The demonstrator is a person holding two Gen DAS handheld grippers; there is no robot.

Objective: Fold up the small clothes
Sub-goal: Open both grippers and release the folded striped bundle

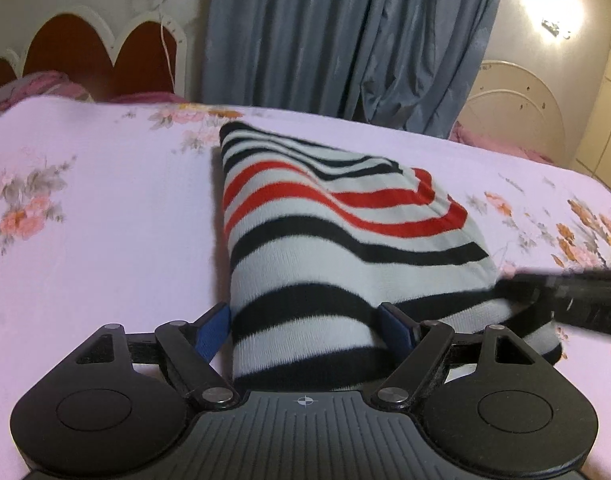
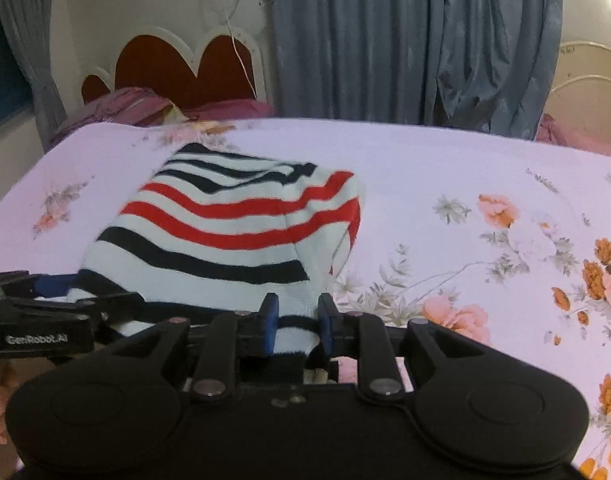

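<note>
R gripper (image 2: 295, 316) is narrowed down, pinching the near hem of the striped garment (image 2: 233, 232); blue pads (image 2: 270, 318) sit on both sides of a bunched bit of cloth, which looks squeezed between them. L gripper (image 1: 305, 320) is spread wide w/ the near edge of the garment (image 1: 325, 240) running up between its jaws. Left pad (image 1: 213, 330) looks just off the cloth edge, right pad touches or is half buried in a fold; can't tell if it's really pressing, so I read it as not clamped.

Garment: small knit piece, white w/ black and red stripes, lying on the floral bedsheet (image 1: 85, 220), roughly mid bed, near edge lifted toward both grippers, far end still flat on the sheet. Headboard (image 2: 185, 64) and grey curtain (image 2: 385, 40) behind, not involved.

Step, my guess: grabbing the near hem at two spots before folding it over toward the far end. R side has its hold, L side not yet.

Next move prob needs: L jaws to close on the hem, both hands level, then lift and carry the edge fwd evenly so the stripes line up. Risk: one-sided pull skews the fold, or thick knit slips out of the R pinch.
</note>
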